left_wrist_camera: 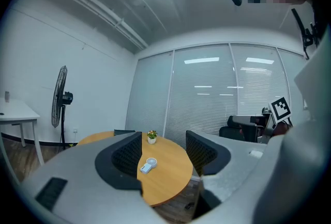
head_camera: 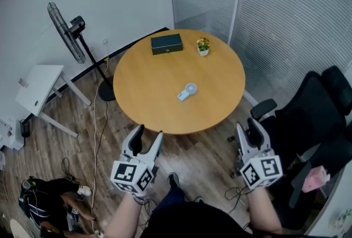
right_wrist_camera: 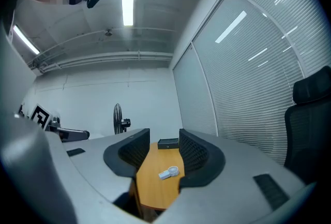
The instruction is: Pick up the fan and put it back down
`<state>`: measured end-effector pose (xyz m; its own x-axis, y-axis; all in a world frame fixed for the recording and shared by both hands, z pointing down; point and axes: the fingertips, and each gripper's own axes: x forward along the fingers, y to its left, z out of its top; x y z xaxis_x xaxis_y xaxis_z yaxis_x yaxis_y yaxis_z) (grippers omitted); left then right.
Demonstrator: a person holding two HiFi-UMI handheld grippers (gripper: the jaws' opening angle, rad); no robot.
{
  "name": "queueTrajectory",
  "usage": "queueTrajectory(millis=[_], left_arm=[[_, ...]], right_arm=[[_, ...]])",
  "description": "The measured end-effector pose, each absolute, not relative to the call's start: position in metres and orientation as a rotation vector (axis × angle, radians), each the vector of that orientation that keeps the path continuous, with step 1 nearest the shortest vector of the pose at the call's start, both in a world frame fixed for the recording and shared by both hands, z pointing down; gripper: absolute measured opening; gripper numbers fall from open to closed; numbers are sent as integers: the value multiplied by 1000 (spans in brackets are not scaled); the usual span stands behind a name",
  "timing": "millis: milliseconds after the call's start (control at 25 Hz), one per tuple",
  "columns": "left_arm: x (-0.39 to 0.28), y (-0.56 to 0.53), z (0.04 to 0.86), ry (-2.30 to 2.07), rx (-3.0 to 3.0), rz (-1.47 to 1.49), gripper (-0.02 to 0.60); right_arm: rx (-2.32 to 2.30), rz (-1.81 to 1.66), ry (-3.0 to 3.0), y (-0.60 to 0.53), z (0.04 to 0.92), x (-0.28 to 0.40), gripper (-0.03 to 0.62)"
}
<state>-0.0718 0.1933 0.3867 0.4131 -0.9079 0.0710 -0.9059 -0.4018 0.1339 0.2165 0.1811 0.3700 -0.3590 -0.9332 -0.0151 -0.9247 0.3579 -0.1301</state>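
Observation:
A small white handheld fan lies flat near the middle of the round wooden table. It also shows between the jaws in the left gripper view and in the right gripper view, far ahead of both. My left gripper hangs over the floor just short of the table's near edge, jaws apart and empty. To its right, my right gripper is also off the table, open and holding nothing. Both point level toward the table.
A black box and a small potted plant stand at the table's far side. A tall standing fan is at the left by the wall, near a white desk. A black office chair is at the right. Bags and cables lie on the floor.

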Motion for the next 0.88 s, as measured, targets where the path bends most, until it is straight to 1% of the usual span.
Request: queueTrajectory(millis=[400, 640, 880], left_arm=[[-129, 85, 407, -1465, 2533, -46, 264], [-157, 40, 428, -1419, 2534, -24, 263], [-179, 0, 437, -1440, 2502, -5, 262]], right_arm=[[-1820, -130, 2522, 97, 368, 139, 176], [-1913, -144, 2479, 64, 378, 124, 179], [-1970, -191, 2458, 34, 389, 128, 178]])
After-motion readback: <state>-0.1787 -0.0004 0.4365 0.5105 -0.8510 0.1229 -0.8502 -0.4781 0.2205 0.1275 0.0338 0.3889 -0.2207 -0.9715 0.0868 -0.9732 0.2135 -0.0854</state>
